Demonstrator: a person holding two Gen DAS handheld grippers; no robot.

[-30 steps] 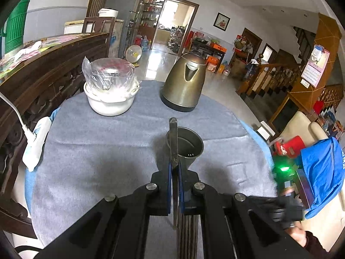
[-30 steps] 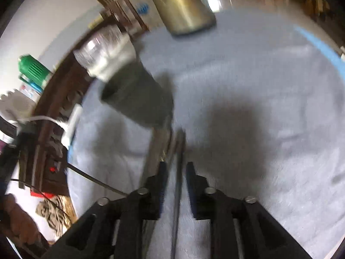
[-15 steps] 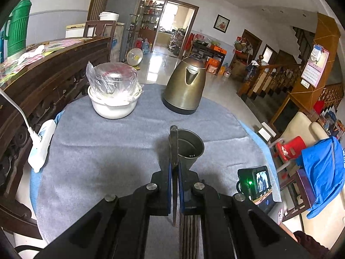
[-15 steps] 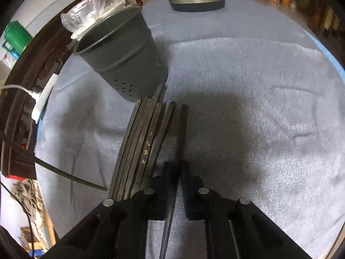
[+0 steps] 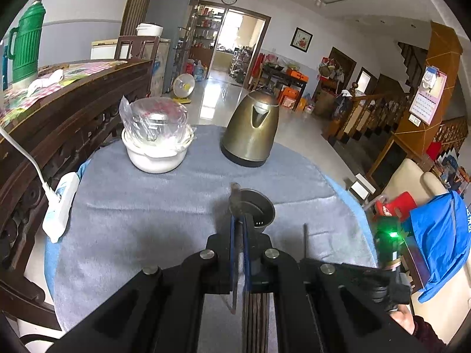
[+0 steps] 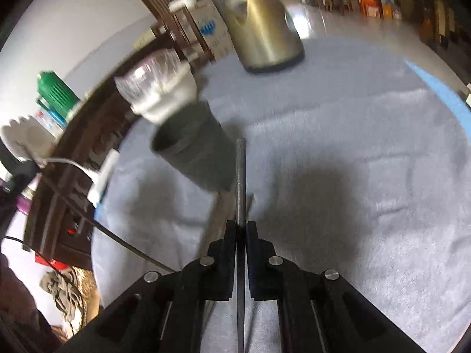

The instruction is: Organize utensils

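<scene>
My left gripper (image 5: 240,232) is shut on a dark chopstick (image 5: 235,203) whose tip stands up beside the rim of the grey perforated utensil cup (image 5: 260,210). Several more dark chopsticks (image 5: 256,317) lie on the grey cloth below it. In the right wrist view, which is blurred, my right gripper (image 6: 241,231) is shut on a single dark chopstick (image 6: 240,173), held above the cloth and pointing toward the cup (image 6: 197,153). The remaining chopsticks (image 6: 217,220) lie beneath it. The same raised chopstick (image 5: 305,241) shows at the right of the cup in the left wrist view.
A brass-coloured kettle (image 5: 251,132) and a white bowl with a plastic-wrapped dish (image 5: 157,141) stand at the far side of the round table (image 5: 132,220). A white power strip (image 5: 60,206) lies at the left edge by a dark wooden bench (image 5: 59,123).
My right gripper closed on one chopstick from the pile and lifted it off the cloth. The left gripper kept its chopstick and hardly moved.
</scene>
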